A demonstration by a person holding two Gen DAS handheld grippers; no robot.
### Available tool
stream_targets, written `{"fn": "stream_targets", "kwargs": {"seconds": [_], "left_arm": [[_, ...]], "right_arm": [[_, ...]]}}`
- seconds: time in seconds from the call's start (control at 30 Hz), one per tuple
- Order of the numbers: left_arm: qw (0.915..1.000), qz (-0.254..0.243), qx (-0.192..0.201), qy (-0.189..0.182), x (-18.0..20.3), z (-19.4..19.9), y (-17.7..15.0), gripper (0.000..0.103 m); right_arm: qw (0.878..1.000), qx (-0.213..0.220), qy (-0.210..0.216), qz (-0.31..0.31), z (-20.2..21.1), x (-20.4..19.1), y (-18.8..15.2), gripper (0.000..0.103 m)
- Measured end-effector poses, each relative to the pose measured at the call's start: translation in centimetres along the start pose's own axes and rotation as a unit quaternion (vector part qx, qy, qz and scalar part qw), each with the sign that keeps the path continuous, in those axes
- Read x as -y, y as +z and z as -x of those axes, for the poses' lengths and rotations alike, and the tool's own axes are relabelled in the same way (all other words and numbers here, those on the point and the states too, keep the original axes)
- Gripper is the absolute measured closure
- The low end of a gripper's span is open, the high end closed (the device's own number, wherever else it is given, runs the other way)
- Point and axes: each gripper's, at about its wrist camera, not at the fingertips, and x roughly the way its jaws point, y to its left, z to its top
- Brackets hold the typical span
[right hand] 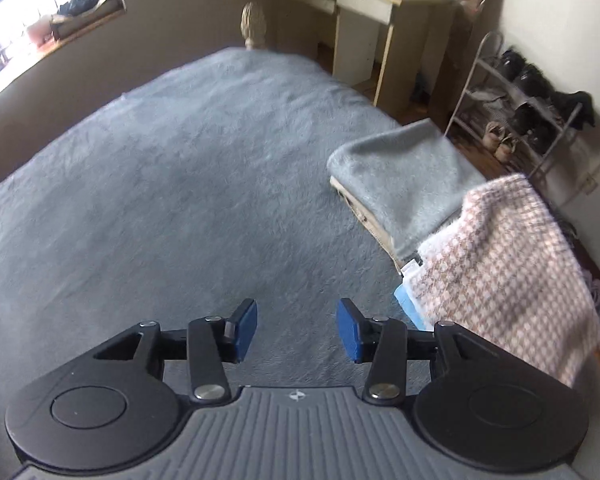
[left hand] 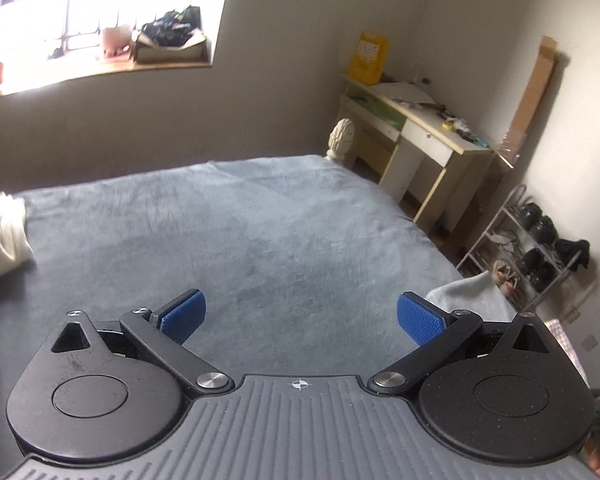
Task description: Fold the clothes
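**Both grippers empty over a bare stretch of bed; clothes sit at the two edges**

Start at your far left: a cream-white garment (left hand: 2, 236) lies bunched at the left edge of the grey blanket (left hand: 240, 232), rumpled rather than squared off. It sits well apart from your left gripper (left hand: 300, 318), whose blue pads (left hand: 182, 316) stand spread wide with nothing between them, only blanket showing through the gap. You hold it hovering above the bed, pointing toward the far corner, so it is free to go either way.

Moving to the middle, the blanket is flat and bare, a good surface for laying a piece out.

Your right gripper (right hand: 298, 330) hangs over that same stretch. Its jaws are parted too, though narrower than the left pair, and they grip nothing.

Further right, a grey folded piece (right hand: 404, 184) lies flat at the bed's right edge with neat layered borders showing along its near side. Just beside it, and overlapping its near end, a pink-and-white checked cloth (right hand: 508, 268) drapes loosely over something I cannot make out, hanging past the edge.

This fits either a pause between garments or a pile partly done; the pictures alone do not settle which.
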Motion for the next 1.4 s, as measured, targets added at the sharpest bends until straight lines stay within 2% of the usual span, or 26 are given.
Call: {"fn": "stream_targets", "kwargs": {"seconds": [0.07, 0.13, 0.2, 0.37, 0.4, 0.43, 0.53, 0.6, 0.7, 0.77, 0.8, 0.9, 0.97, 1.03, 1.1, 1.23, 1.4], "left_arm": [[0.9995, -0.028, 0.009, -0.010, 0.0, 1.4, 0.5, 0.000], [0.9983, -0.054, 0.014, -0.016, 0.3, 2.4, 1.3, 0.000], [0.9965, -0.080, 0.011, -0.019, 0.8, 2.8, 2.2, 0.000], [0.9881, -0.153, -0.006, -0.005, 2.7, 2.1, 4.3, 0.000], [0.9859, -0.167, -0.005, 0.002, 3.1, 1.8, 4.9, 0.000], [0.9843, -0.176, 0.000, 0.005, 3.3, 1.6, 5.6, 0.000], [0.9787, -0.201, 0.037, 0.016, 3.4, 1.2, 8.2, 0.000], [0.9715, -0.221, 0.073, 0.042, 3.4, 0.5, 10.1, 0.000], [0.9587, -0.239, 0.116, 0.102, 3.1, -0.6, 12.7, 0.000], [0.9636, -0.214, 0.109, 0.117, 2.7, -0.9, 13.8, 0.000], [0.9687, -0.199, 0.098, 0.110, 2.7, -0.7, 14.0, 0.000], [0.9850, -0.159, 0.046, 0.047, 3.5, -0.5, 13.1, 0.000], [0.9907, -0.135, 0.018, 0.007, 4.4, -0.6, 11.8, 0.000], [0.9931, -0.116, 0.003, -0.020, 5.4, -0.8, 10.5, 0.000], [0.9924, -0.120, -0.007, -0.028, 6.2, -1.2, 9.7, 0.000], [0.9912, -0.123, -0.013, -0.045, 7.0, -1.3, 9.2, 0.000], [0.9913, -0.119, -0.011, -0.056, 6.9, -1.1, 9.5, 0.000]], "right_arm": [[0.999, 0.038, -0.014, -0.020, 3.3, -1.3, -0.6, 0.049], [0.996, 0.069, -0.029, -0.043, 6.1, -2.3, -1.1, 0.038], [0.992, 0.095, -0.047, -0.061, 8.3, -3.0, -1.2, 0.032], [0.982, 0.142, -0.087, -0.090, 12.2, -4.4, -0.3, 0.019], [0.980, 0.148, -0.090, -0.097, 12.7, -4.4, 0.0, 0.013], [0.978, 0.154, -0.093, -0.104, 13.1, -4.4, 0.4, 0.006], [0.973, 0.167, -0.106, -0.120, 13.8, -3.9, 1.5, 0.006], [0.970, 0.182, -0.114, -0.118, 14.0, -3.3, 2.2, 0.005], [0.968, 0.194, -0.123, -0.102, 13.4, -2.4, 3.0, 0.005], [0.969, 0.189, -0.122, -0.105, 12.7, -1.8, 3.4, 0.004], [0.969, 0.180, -0.118, -0.118, 12.3, -1.5, 3.5, 0.004], [0.970, 0.148, -0.109, -0.161, 11.3, -1.2, 3.8, 0.004], [0.969, 0.125, -0.107, -0.185, 10.9, -1.3, 3.7, 0.004], [0.968, 0.113, -0.114, -0.193, 10.7, -1.6, 3.6, 0.004], [0.969, 0.112, -0.138, -0.174, 10.9, -2.0, 3.7, 0.004], [0.961, 0.121, -0.188, -0.161, 11.7, -2.3, 3.9, 0.000], [0.957, 0.128, -0.197, -0.171, 12.8, -2.5, 3.7, 0.000]]}}
